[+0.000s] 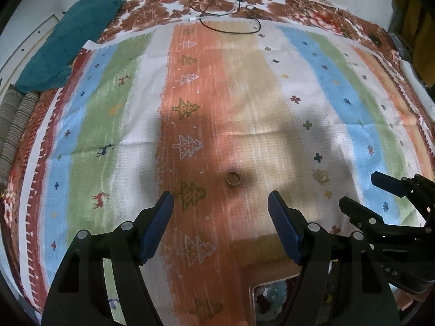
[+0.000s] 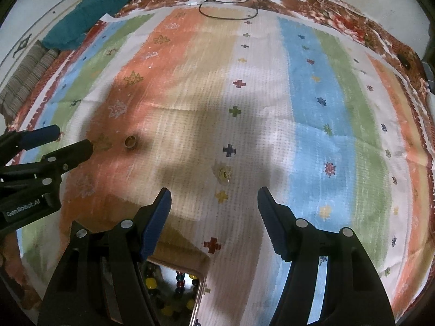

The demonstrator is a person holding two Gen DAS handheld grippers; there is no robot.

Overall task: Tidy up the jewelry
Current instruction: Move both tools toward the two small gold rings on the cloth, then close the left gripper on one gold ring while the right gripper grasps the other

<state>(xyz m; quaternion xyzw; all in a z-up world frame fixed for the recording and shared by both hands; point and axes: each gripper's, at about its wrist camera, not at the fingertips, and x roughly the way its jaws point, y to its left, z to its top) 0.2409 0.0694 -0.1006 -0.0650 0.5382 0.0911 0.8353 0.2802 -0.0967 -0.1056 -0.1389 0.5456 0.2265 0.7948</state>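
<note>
A striped cloth (image 1: 244,103) covers the surface, with a teal towel (image 1: 73,38) and black cable (image 1: 231,24) at its far edge.

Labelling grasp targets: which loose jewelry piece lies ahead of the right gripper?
The pale gold ornate piece on the white stripe, ahead of the open right gripper. The plain gold ring lies far left, on the orange stripe.

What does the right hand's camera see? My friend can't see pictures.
The open right gripper hangs above a small gold flower-shaped jewel on a striped, colourful cloth. A gold ring lies further left, near the left gripper.
</note>
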